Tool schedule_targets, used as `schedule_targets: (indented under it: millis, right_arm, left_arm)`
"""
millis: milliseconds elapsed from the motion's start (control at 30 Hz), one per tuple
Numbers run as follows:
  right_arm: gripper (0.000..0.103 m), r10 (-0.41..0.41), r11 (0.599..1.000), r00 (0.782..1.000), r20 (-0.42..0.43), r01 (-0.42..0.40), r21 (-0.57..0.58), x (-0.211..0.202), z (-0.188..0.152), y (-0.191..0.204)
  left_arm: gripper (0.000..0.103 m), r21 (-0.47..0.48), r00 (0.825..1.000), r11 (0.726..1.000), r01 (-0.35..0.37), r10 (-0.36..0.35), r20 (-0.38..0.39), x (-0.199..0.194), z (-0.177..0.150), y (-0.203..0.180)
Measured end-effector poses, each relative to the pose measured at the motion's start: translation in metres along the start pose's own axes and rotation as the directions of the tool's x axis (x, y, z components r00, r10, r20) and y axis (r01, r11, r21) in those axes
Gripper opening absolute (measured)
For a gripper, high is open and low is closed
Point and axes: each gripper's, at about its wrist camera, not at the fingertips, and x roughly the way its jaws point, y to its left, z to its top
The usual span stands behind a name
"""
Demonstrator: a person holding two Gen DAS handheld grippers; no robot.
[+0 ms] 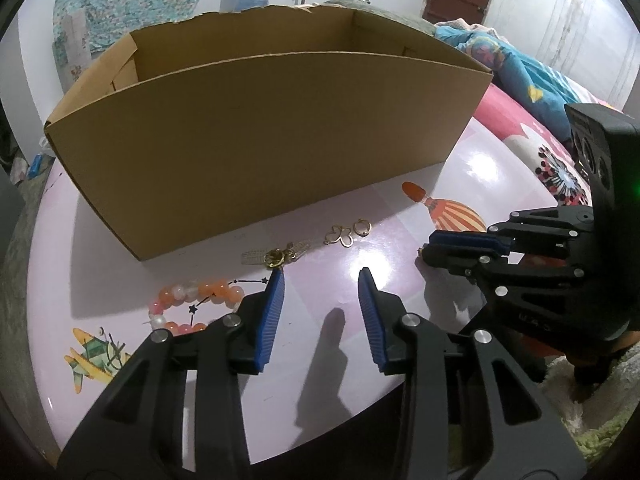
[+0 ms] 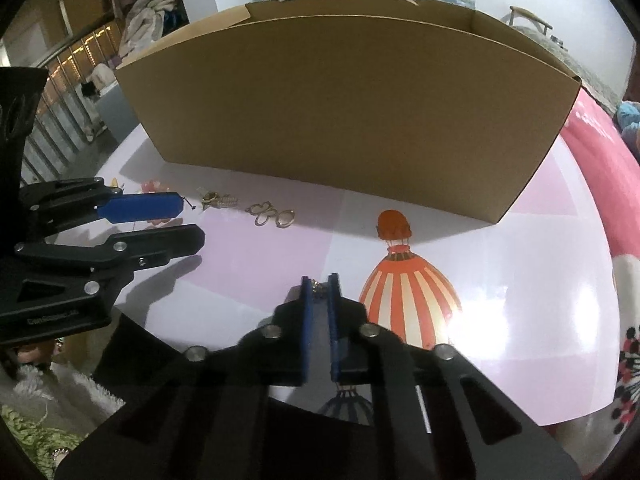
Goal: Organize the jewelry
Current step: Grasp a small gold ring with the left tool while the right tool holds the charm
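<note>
A brown cardboard box [image 1: 260, 136] stands open-topped on the pink table [image 1: 400, 280]; it also shows in the right wrist view [image 2: 352, 112]. In front of it lie a gold butterfly piece [image 1: 340, 236], a gold hoop earring [image 1: 363, 227], a gold ornament with a pale strip [image 1: 276, 257] and an orange-pink bead bracelet [image 1: 192, 300]. My left gripper [image 1: 320, 280] is open and empty, just short of the ornament. My right gripper [image 2: 319, 285] is shut on a small gold jewelry piece [image 2: 319, 286], held low over the table.
The table carries printed pictures: a striped balloon [image 2: 404, 300] and a plane [image 1: 96, 356]. A pink patterned bedcover [image 1: 560, 168] lies to the right. A fluffy rug [image 2: 48, 400] lies below the table's near edge.
</note>
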Motion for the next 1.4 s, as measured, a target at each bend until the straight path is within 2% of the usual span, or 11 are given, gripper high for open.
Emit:
schedule_targets:
  millis: [200,367,533,700,800,1033,1333,1400]
  right_arm:
    - [0.004,0.007,0.999,1.0,0.001,-0.007,0.046,0.001,0.002,-0.011]
    - [0.004,-0.04,0.993,0.999,0.012,0.038,0.114,-0.001,0.004,-0.035]
    - [0.004,-0.011,0.985,1.0,0.021,0.008,0.172,0.002,0.006,-0.047]
    - [0.004,-0.017,0.985,0.999,0.029,0.012,0.172,0.002,0.008,-0.046]
    - [0.004,-0.012,0.983,0.999,0.035,0.005,0.184,0.004,0.007,-0.045]
    - [0.004,-0.004,0.981,0.999,0.047,-0.005,0.192,-0.003,-0.004,-0.049]
    - [0.004,-0.005,0.981,0.999,0.054,-0.006,0.193,-0.005,-0.008,-0.05]
    - [0.004,-0.006,0.981,0.998,0.055,-0.004,0.193,-0.004,-0.008,-0.05]
  left_arm:
    - [0.03,0.014,1.0,1.0,0.012,-0.012,0.003,0.0,0.0,-0.003]
    - [0.028,0.043,0.999,0.999,0.032,-0.033,0.015,-0.001,0.004,-0.01]
    - [0.021,0.092,0.997,0.993,0.07,-0.073,0.03,0.008,0.016,-0.022]
    - [0.017,0.07,0.993,0.991,0.118,-0.116,-0.025,0.027,0.025,-0.023]
    - [0.017,0.061,0.993,0.993,0.105,-0.101,-0.062,0.035,0.024,-0.02]
    - [0.017,0.018,0.991,0.992,0.121,-0.12,-0.06,0.041,0.029,-0.012]
    - [0.015,0.068,0.995,0.993,0.095,-0.091,-0.051,0.044,0.034,-0.017]
    - [0.009,0.085,0.997,0.994,0.071,-0.067,-0.049,0.044,0.034,-0.019]
